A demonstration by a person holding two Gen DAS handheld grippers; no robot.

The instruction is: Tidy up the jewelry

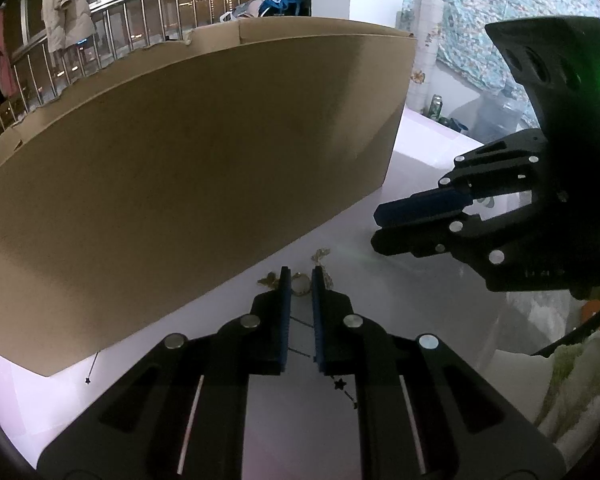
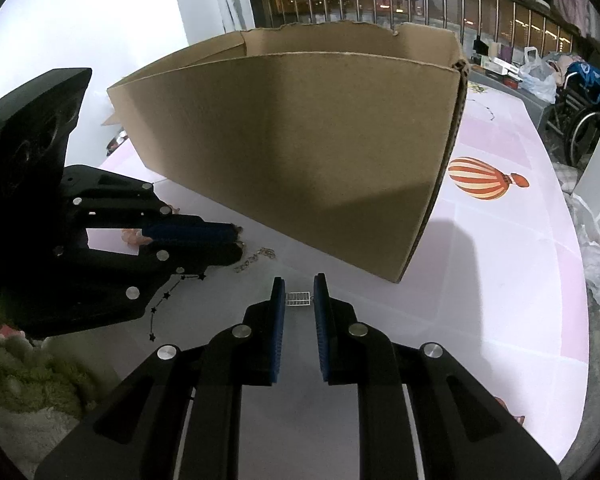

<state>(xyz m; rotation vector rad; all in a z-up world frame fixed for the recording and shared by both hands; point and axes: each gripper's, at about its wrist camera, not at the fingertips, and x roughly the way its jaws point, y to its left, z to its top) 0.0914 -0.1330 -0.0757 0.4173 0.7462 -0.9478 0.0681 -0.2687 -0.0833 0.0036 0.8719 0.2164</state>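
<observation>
1. One open cardboard box stood on a pale pink table printed with one striped hot-air balloon.
2. Two black grippers with blue pads worked just in front of the box's near wall.
3. The left gripper had its jaws nearly closed around a gold ring lying on the table; whether the pads pressed it could not be told.
4. One gold chain lay touching that gripper's tips.
5. One thin black chain with star charms trailed beneath it.
6. The right gripper held its jaws narrowly apart, with one small silver ladder-like piece between the tips, on the table near the box's right corner.
</observation>
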